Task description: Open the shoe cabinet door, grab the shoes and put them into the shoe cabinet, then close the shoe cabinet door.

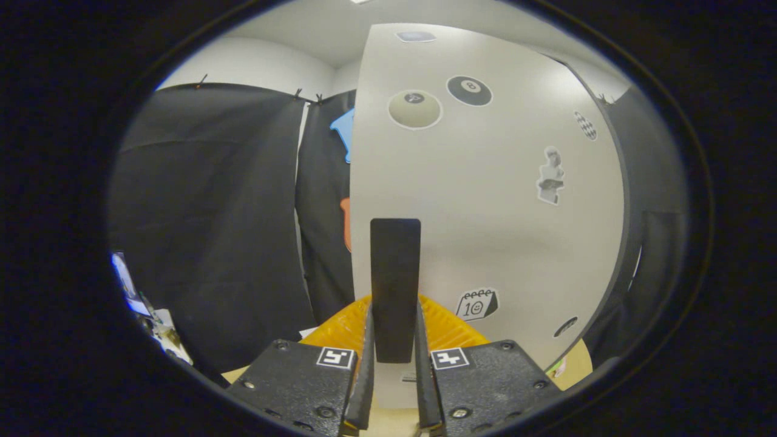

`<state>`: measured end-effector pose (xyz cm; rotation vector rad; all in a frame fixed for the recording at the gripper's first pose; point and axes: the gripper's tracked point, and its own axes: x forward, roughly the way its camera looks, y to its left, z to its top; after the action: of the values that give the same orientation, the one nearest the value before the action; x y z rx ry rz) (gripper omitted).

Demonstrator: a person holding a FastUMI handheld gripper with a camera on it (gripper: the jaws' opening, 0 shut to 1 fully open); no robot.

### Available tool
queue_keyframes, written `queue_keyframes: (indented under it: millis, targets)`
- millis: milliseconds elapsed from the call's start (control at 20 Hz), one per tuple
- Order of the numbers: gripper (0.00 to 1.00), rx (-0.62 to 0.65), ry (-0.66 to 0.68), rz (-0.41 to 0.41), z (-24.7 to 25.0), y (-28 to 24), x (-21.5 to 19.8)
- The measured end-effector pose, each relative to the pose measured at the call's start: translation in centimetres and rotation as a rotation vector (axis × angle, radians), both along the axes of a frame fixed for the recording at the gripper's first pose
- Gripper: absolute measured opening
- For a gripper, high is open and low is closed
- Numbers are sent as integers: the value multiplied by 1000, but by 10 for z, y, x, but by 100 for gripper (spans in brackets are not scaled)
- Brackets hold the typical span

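Note:
A white shoe cabinet door (485, 230) with several stickers on it stands right in front of me and fills most of what lies ahead. Its upright black bar handle (395, 267) sits between my fingers. My gripper (394, 340) is shut on the lower part of that handle, one finger pressing on each side. The door's left edge runs straight up just left of the handle.
Black booth cloth (212, 230) hangs to the left of the door, with more dark cloth (655, 243) beyond the door's right edge. A light wooden surface (576, 364) lies below. Some small clutter (152, 315) sits low at the far left.

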<state>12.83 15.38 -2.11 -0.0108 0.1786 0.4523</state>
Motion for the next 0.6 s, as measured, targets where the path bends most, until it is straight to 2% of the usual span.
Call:
queue_keyframes:
  millis: [400, 600]
  targets:
    - [32, 68, -26, 55, 0, -54, -59]
    - [31, 80, -29, 53, 1, -86, -78]
